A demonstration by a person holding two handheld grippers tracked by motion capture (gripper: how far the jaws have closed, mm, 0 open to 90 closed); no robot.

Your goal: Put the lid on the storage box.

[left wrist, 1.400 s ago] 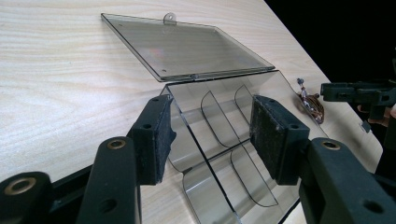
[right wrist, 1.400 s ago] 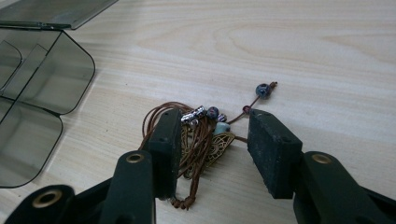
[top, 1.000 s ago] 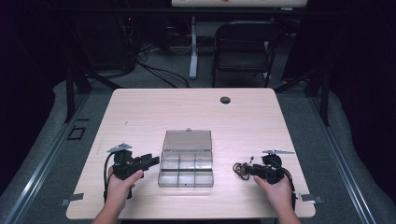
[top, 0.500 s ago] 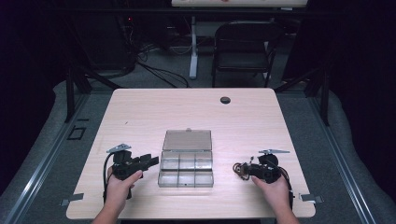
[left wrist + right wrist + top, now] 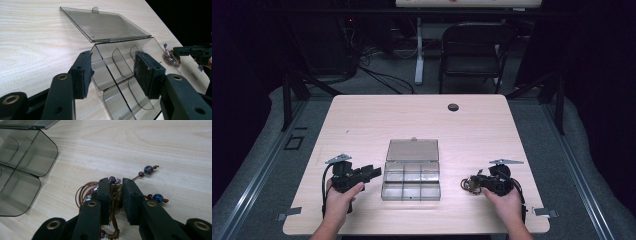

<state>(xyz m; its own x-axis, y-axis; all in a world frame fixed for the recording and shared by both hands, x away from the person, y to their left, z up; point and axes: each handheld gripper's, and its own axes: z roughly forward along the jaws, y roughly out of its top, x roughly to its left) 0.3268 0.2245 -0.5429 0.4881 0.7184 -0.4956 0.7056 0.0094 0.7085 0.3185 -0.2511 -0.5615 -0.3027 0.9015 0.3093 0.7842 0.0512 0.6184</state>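
A clear plastic compartment box (image 5: 385,186) lies mid-table with its lid (image 5: 412,150) folded back flat; its compartments look empty. My left gripper (image 5: 374,172) rests at the box's left side. It is open, its pads (image 5: 85,72) apart, and the box's near corner (image 5: 100,62) stands just ahead of them. Right of the box lies a brown cord bracelet (image 5: 82,192) with blue beads (image 5: 148,169). My right gripper (image 5: 116,192) has just been closing and its jaws now pinch the bracelet's bundled cord. The high view shows this gripper (image 5: 474,182) on the bracelet (image 5: 468,184).
A small black round thing (image 5: 453,107) sits near the table's far edge. A dark folding chair (image 5: 472,55) and floor cables stand beyond the table (image 5: 362,120). Both hands rest close to the near edge.
The right gripper's jaws have drawn together on the bracelet. Both hands and the box have kept their places.
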